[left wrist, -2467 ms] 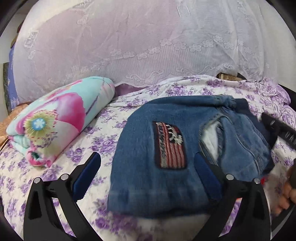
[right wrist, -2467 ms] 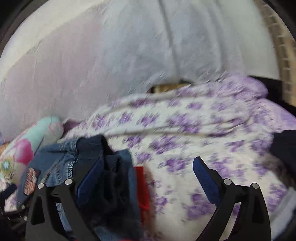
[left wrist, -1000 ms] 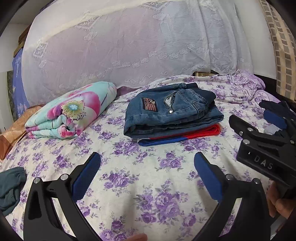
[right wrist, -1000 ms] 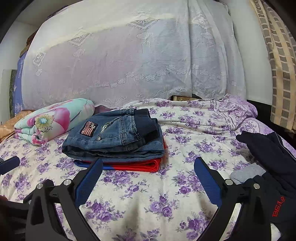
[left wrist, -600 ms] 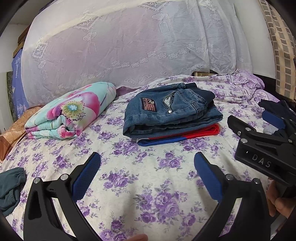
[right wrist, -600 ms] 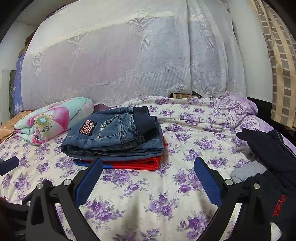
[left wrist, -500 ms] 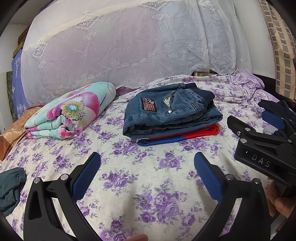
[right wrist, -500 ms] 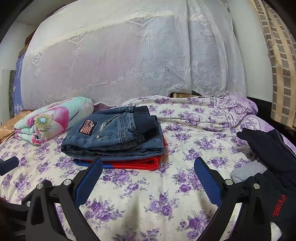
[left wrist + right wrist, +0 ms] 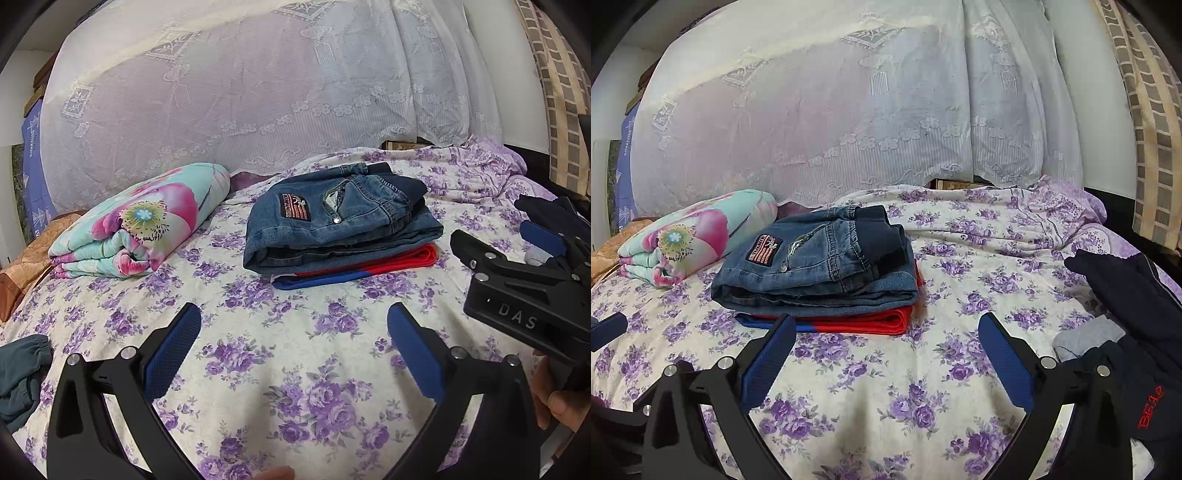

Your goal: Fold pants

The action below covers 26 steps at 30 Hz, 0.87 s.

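Folded blue jeans (image 9: 340, 221) with a striped patch lie on top of a folded red and blue garment (image 9: 369, 267) in the middle of the bed; they also show in the right wrist view (image 9: 820, 269). My left gripper (image 9: 293, 343) is open and empty, held above the flowered sheet in front of the stack. My right gripper (image 9: 886, 350) is open and empty, also in front of the stack; its black body shows in the left wrist view (image 9: 524, 295). Dark navy pants (image 9: 1134, 317) with red lettering lie unfolded at the right.
A rolled floral blanket (image 9: 144, 225) lies left of the stack. A teal garment (image 9: 18, 369) lies at the bed's left edge. A lace-covered headboard (image 9: 258, 92) stands behind. A grey cloth (image 9: 1086, 338) lies by the navy pants. The purple-flowered sheet (image 9: 886, 398) stretches in front.
Both grippers pulled back from the jeans stack since 2.5 s ago, leaving it folded on the bed. Over the last second nothing has visibly moved.
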{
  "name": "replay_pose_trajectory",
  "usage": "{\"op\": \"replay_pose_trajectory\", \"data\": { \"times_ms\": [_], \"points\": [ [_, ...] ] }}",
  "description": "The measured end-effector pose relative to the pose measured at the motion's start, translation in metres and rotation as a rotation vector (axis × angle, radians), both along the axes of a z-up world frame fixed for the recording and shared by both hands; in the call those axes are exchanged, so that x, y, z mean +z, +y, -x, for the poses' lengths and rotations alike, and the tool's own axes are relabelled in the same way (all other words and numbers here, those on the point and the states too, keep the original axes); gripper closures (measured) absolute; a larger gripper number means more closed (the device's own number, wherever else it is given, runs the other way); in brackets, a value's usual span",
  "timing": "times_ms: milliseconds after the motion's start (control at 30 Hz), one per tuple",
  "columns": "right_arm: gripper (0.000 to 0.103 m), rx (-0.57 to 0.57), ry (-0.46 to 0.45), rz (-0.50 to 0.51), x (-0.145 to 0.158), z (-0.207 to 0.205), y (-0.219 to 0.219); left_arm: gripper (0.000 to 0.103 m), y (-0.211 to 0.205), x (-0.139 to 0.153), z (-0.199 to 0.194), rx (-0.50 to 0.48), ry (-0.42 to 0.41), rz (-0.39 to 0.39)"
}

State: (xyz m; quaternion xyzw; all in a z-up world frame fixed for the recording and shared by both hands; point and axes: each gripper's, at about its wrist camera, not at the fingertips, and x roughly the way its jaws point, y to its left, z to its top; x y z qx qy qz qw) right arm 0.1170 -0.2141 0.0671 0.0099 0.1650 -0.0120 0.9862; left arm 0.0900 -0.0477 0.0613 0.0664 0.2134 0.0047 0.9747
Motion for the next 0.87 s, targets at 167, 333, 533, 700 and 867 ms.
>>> {"op": "replay_pose_trajectory", "data": {
  "times_ms": [167, 333, 533, 700, 867],
  "points": [
    [0.004, 0.000, 0.007, -0.001, -0.0013, -0.0010, 0.0000, 0.005, -0.0004, 0.0000, -0.0001, 0.000, 0.001, 0.000],
    [0.004, -0.004, 0.014, -0.005, -0.0034, -0.0007, 0.0005, 0.005, -0.0008, -0.0003, -0.0002, -0.003, 0.003, 0.001],
    [0.004, -0.006, 0.024, -0.009, -0.0031, -0.0027, -0.0005, 0.005, 0.0014, -0.0002, 0.0011, -0.012, -0.007, 0.015],
    [0.004, -0.007, 0.030, -0.013, -0.0032, -0.0035, -0.0015, 0.005, 0.0044, -0.0003, -0.0029, -0.004, 0.014, 0.021],
    [0.004, -0.007, 0.033, -0.016, -0.0034, -0.0038, -0.0019, 0.005, 0.0087, -0.0015, -0.0062, -0.002, 0.029, 0.033]
  ]
}}
